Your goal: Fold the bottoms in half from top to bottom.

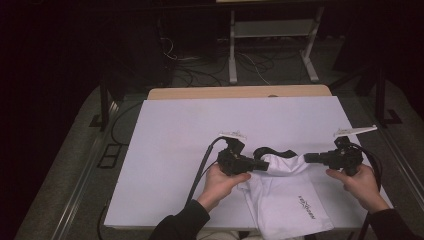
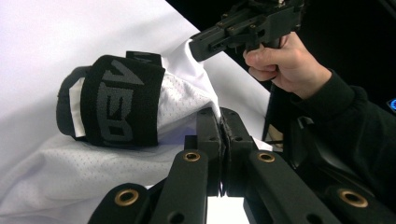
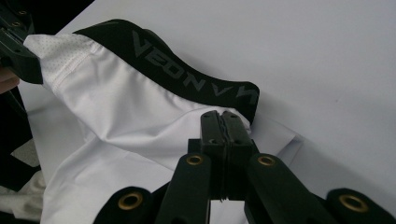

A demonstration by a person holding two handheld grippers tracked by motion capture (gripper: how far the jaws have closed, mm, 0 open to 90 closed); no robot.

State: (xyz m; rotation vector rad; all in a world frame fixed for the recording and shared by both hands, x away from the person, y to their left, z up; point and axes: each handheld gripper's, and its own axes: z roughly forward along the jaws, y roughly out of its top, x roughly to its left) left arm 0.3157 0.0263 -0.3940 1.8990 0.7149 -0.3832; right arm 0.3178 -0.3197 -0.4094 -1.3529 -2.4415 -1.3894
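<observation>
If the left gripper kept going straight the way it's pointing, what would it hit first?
Probably the white shorts it already pinches; beyond that bunched cloth, the right gripper faces it across the table. Depth between them is hard to judge.

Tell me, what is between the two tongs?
The white shorts stretch between the left tongs and the right tongs, with the black waistband looping behind. The high view shows it.

dim room | table lit from above | edges dark | sharp
</observation>
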